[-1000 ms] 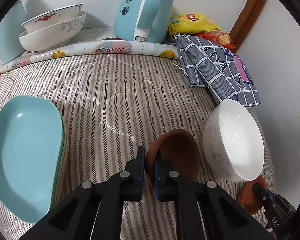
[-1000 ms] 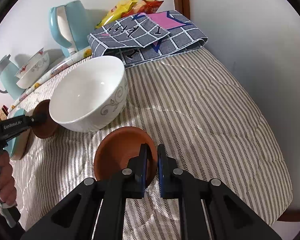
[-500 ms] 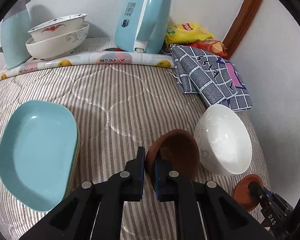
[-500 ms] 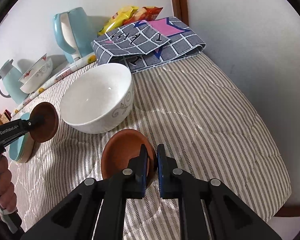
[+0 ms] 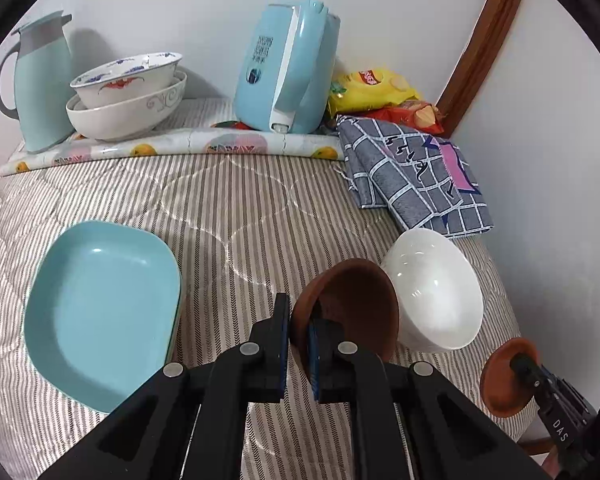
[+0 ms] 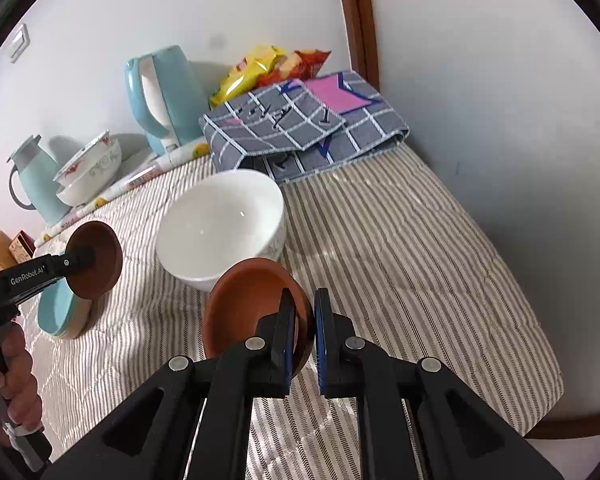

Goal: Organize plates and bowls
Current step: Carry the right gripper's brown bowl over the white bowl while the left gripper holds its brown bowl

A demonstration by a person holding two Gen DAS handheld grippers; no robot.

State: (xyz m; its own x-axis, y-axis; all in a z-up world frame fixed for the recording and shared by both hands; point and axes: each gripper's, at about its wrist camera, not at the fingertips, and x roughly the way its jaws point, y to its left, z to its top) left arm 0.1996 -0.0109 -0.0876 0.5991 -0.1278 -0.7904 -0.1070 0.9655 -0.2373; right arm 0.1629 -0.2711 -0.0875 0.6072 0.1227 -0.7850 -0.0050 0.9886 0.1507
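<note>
My left gripper (image 5: 298,312) is shut on the rim of a small brown dish (image 5: 352,304) and holds it tilted above the striped table. It also shows in the right wrist view (image 6: 95,258). My right gripper (image 6: 301,320) is shut on the rim of a second brown dish (image 6: 247,304), raised off the cloth; it shows in the left wrist view (image 5: 504,380). A white bowl (image 5: 436,292) sits on the table between the two dishes (image 6: 219,220). Stacked light-blue plates (image 5: 99,312) lie at the left. Two nested patterned bowls (image 5: 127,96) stand at the back.
A blue kettle (image 5: 287,68) and a pale thermos jug (image 5: 39,80) stand at the back wall beside a rolled fruit-print mat (image 5: 179,146). A folded grey checked cloth (image 5: 416,172) and snack bags (image 5: 376,92) fill the back right corner. The wall is close on the right.
Both grippers have lifted and pulled back with their brown dishes, which are now off the cloth. The white bowl and blue plates have not moved.
</note>
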